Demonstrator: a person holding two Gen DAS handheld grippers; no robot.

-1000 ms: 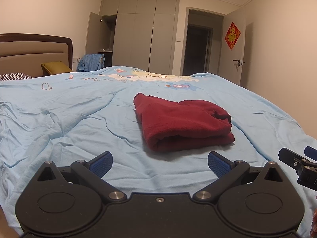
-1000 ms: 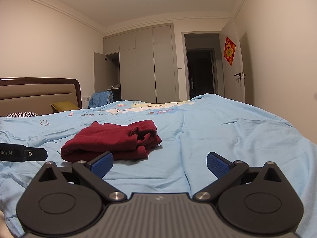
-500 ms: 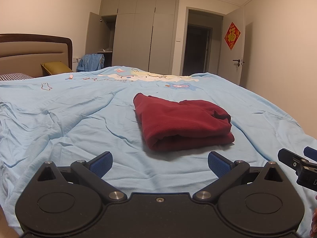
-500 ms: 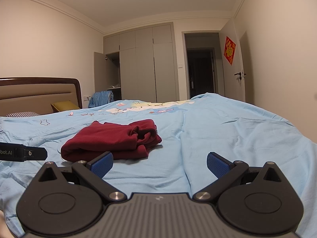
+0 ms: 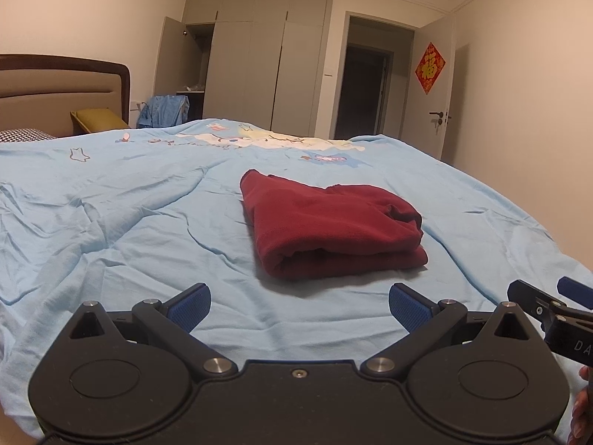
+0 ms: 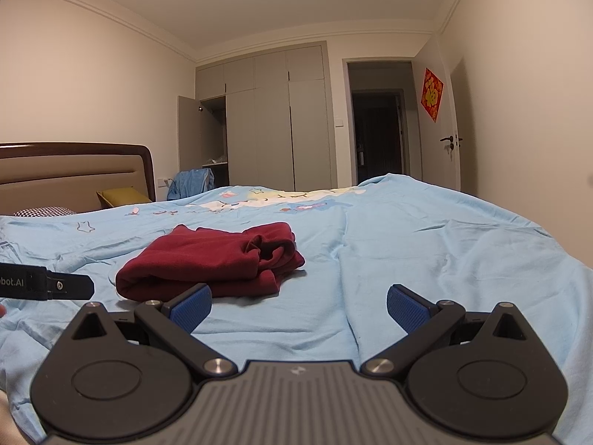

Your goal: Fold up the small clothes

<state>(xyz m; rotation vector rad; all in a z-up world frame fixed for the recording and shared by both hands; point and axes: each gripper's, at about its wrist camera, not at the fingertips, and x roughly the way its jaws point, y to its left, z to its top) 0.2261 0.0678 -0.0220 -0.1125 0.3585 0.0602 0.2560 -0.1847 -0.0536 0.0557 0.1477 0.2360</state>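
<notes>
Hovering with jaws apart, left gripper (image 5: 299, 301) and right gripper (image 6: 299, 302) face the red garment (image 5: 330, 224), seemingly folded; next, probably tidy it.

Fleecy matt red garment (image 5: 330, 222); smooth creased cotton sheet (image 5: 111, 222).

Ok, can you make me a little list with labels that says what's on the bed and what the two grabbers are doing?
clothing: dark red garment, folded into a thick bundle
where it lies: on the light blue bedcover, near the middle
left gripper: open, holding nothing, short of the garment
right gripper: open, holding nothing, garment ahead to its left
touching the garment: neither gripper
behind the bed: grey wardrobe, one door open; dark open doorway
</notes>
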